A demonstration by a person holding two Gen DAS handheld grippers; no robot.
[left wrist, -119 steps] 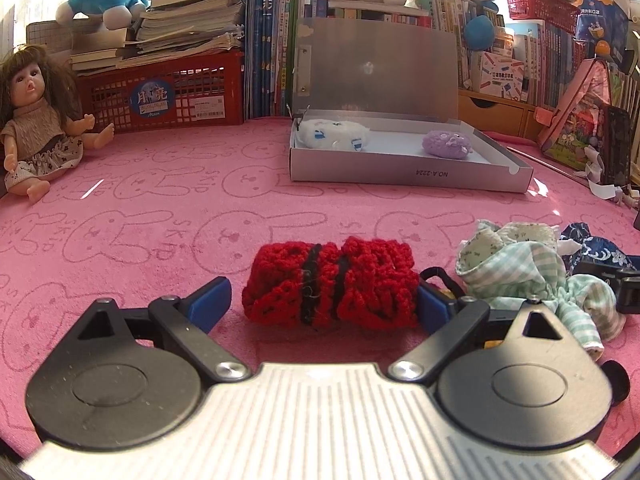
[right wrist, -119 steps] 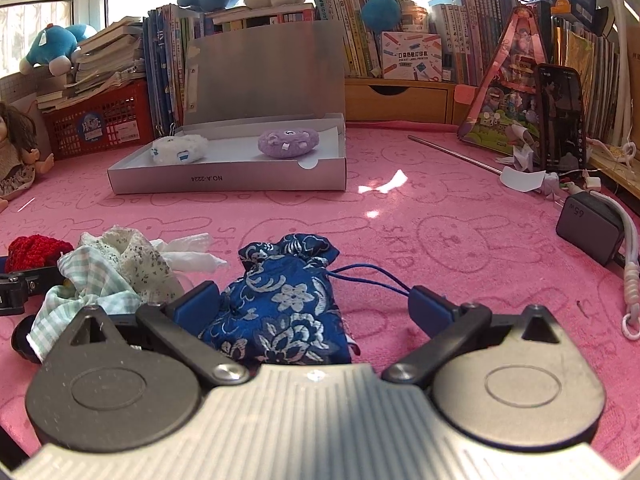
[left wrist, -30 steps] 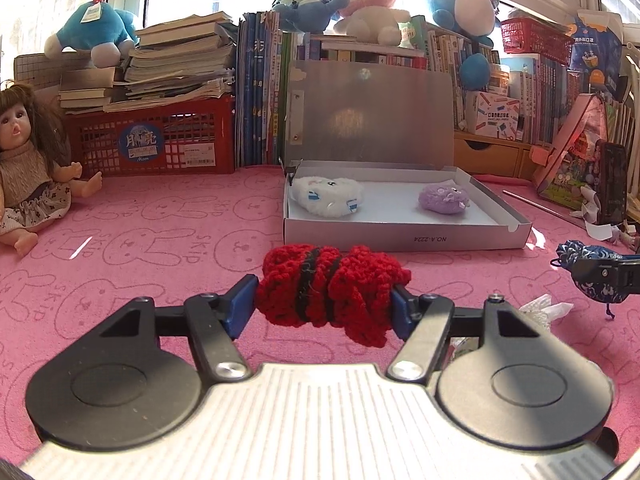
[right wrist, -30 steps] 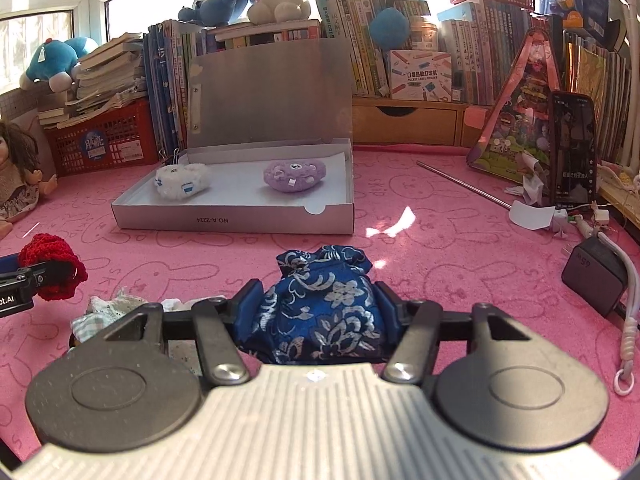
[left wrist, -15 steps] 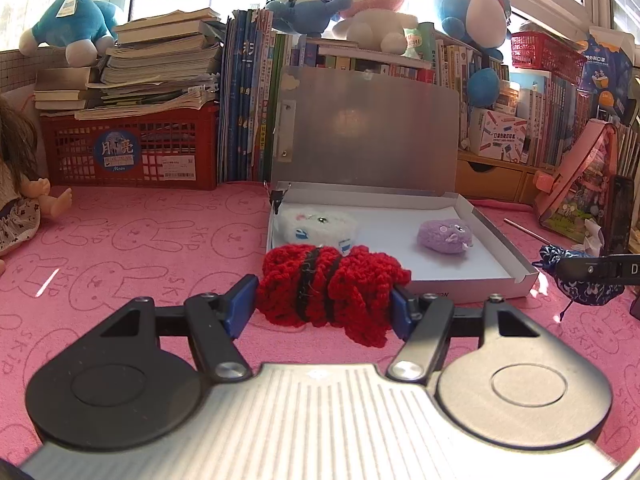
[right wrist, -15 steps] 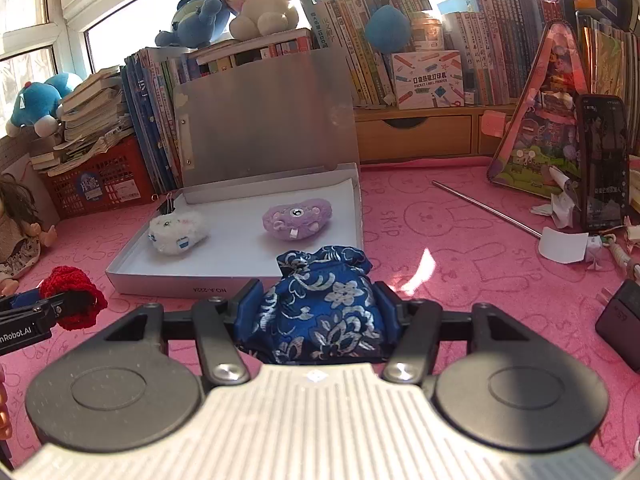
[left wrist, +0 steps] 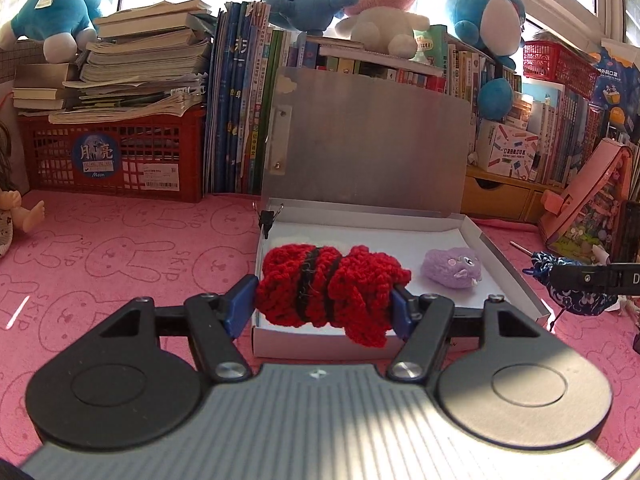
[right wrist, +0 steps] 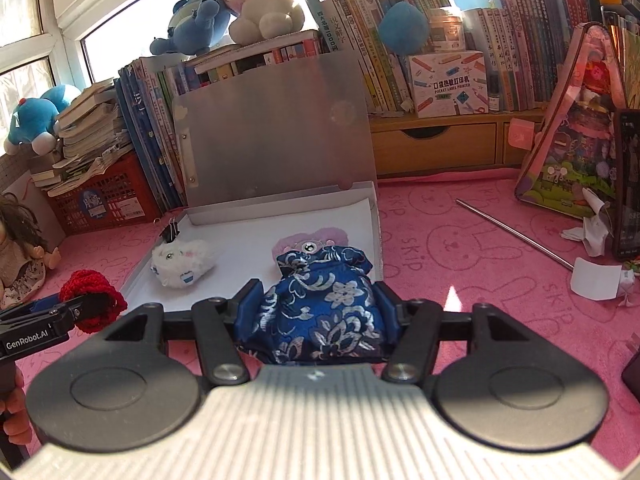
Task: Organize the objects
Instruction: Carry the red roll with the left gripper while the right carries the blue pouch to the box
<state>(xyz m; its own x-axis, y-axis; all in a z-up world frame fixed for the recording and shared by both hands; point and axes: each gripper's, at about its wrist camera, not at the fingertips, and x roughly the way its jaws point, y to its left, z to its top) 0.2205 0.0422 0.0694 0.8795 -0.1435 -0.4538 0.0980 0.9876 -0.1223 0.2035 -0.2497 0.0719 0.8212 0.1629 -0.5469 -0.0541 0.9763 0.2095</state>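
- left gripper (left wrist: 323,303) clamps the red crochet bundle (left wrist: 332,290) by its ends, up over the near-left of the open white box (left wrist: 506,266), I guess so it drops in beside the purple plush (left wrist: 452,268)
- right gripper (right wrist: 318,310) squeezes the blue floral pouch (right wrist: 320,308) over the box's near right, white plush (right wrist: 182,260) lying inside

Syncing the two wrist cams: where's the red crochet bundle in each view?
Left wrist: red crochet bundle centre frame, clamped in the left gripper, over the box's near edge.
Right wrist: same bundle at far left edge.
Shared landmark: purple plush in the open box.
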